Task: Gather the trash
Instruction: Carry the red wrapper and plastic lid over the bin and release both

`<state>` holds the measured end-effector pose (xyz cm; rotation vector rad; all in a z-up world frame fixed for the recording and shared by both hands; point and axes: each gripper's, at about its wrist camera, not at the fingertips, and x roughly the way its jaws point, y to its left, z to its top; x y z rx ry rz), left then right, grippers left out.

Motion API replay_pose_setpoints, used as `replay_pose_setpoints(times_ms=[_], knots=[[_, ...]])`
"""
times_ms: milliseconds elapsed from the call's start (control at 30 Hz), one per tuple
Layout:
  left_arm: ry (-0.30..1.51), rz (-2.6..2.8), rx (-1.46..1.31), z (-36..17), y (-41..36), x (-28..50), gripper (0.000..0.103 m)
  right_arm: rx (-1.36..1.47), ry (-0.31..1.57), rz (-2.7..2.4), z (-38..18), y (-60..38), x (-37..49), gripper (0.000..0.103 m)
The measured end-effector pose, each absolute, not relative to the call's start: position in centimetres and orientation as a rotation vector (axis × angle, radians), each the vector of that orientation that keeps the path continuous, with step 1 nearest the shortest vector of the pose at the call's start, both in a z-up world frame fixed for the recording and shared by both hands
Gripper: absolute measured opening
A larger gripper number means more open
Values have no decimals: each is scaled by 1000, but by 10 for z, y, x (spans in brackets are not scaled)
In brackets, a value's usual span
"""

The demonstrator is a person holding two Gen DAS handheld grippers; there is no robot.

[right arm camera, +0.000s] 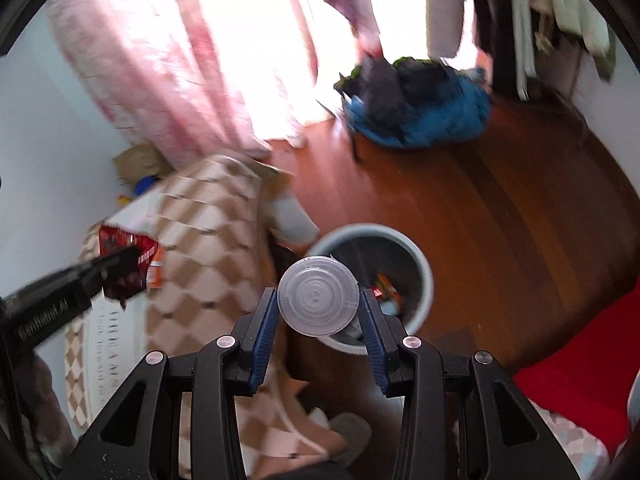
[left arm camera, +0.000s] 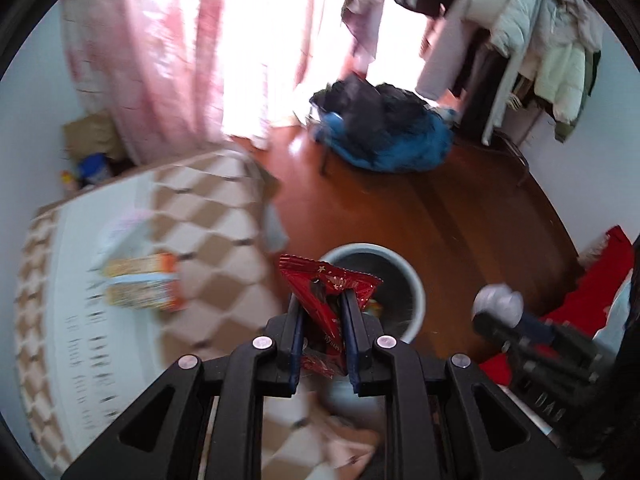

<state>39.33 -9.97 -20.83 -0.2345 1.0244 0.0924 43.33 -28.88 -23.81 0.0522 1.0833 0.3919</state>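
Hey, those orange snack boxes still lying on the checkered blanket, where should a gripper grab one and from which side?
Judging by the left wrist view, the orange snack boxes lie flat, side by side, on the blanket. Probably come from above and close across one box's narrow width near its orange end; blur hides finer detail.

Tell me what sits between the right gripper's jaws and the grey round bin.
A clear plastic cup, gripped base-forward, hangs before the grey round bin in the right wrist view; nothing else intervenes.

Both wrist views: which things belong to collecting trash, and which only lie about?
Job: red snack wrapper in left gripper; clear plastic lid in right gripper; trash bin.
Lying about: blue clothes pile, checkered blanket, pink curtain.
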Motion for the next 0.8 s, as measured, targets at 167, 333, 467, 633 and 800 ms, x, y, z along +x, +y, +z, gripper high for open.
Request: replay_pose_setpoints(times_ms=[167, 333, 467, 633, 800], knots=[[1164, 20, -252, -268, -131, 476, 19, 95, 1201, 350, -303, -331, 489, 43], [1296, -8, -289, -328, -141, 525, 21, 109, 1297, 334, -363, -347, 538, 43], [1368, 23, -328, -366, -139, 545, 75, 131, 1358, 335, -402, -350, 570, 43], [1419, 75, -335, -388, -133, 549, 99, 160, 1424, 360, -441, -346, 595, 43], [1412, 142, -281, -387, -125, 535, 100, 168, 1447, 353, -452, -338, 596, 80]])
